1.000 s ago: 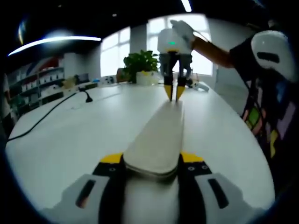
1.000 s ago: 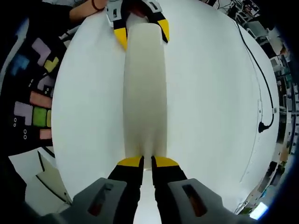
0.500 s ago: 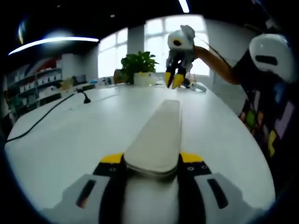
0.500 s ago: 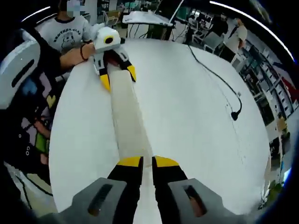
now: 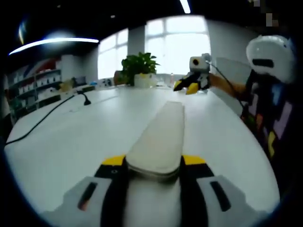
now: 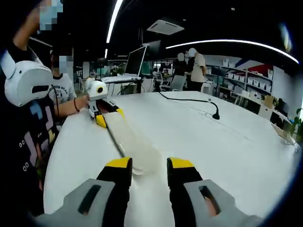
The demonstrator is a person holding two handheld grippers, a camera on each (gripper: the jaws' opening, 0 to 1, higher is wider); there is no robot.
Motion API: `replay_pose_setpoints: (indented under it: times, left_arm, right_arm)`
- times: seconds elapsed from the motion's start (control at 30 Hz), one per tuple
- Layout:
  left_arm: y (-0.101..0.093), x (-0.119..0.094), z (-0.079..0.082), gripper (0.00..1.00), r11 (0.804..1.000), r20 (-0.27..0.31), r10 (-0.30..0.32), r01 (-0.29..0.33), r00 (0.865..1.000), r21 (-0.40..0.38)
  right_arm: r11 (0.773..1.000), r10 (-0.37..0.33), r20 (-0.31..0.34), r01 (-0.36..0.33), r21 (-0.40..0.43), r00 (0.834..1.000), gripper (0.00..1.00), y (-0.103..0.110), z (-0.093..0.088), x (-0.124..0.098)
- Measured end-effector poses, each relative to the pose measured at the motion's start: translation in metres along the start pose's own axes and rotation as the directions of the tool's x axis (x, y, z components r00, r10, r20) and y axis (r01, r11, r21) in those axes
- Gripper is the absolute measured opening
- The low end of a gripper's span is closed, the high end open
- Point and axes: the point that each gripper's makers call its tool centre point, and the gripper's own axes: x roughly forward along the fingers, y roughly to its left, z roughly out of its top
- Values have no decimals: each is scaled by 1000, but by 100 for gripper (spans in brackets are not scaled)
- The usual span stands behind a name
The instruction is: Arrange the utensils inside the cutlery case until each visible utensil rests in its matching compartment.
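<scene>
A long, flat beige cutlery case (image 5: 163, 130) lies closed on the white table (image 5: 71, 137), running straight away from my left gripper (image 5: 154, 163). That gripper is shut on the case's near end, one yellow-tipped jaw on each side. No utensils are visible. In the left gripper view, my right gripper (image 5: 189, 86) hangs in the air beyond the case's far end, off to the right. In the right gripper view, my right gripper (image 6: 149, 165) is open above the table, with the case (image 6: 130, 142) stretching from below its jaws back to the left gripper (image 6: 110, 116).
A black cable with a plug (image 5: 87, 99) crosses the table on the left, also seen as the cable (image 6: 215, 116). A potted plant (image 5: 142, 66) stands at the far edge. A person in patterned clothes (image 5: 272, 118) stands at the table's side. Other people (image 6: 195, 66) stand at desks behind.
My right gripper has let go of the case's far end, risen away from it and opened its jaws. The left gripper and the case have stayed put.
</scene>
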Motion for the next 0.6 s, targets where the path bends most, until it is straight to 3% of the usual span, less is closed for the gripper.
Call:
replay_pose_setpoints:
  times: [0.03, 0.13, 0.23, 0.47, 0.6]
  left_arm:
    - [0, 0, 0, 46, 1000, -2, 1, -1, 1000, 0]
    - [0, -1, -1, 46, 1000, -8, 4, -4, 1000, 0]
    - [0, -1, -1, 46, 1000, -21, 1, -1, 1000, 2]
    - [1, 0, 0, 46, 1000, -28, -1, 1, 1000, 3]
    - [2, 0, 0, 46, 1000, -27, 2, -2, 1000, 2]
  right_arm:
    - [999, 20, 33, -19, -32, 999, 38, 5, 2, 1]
    - [999, 21, 72, -24, 42, 997, 49, 7, -2, 3]
    - [998, -3, 48, -1, 69, 999, 61, 3, -13, 5]
    - [996, -3, 27, 1, 89, 1000, 63, 3, -21, 15]
    - [998, 23, 36, -25, 63, 999, 57, 4, -23, 21]
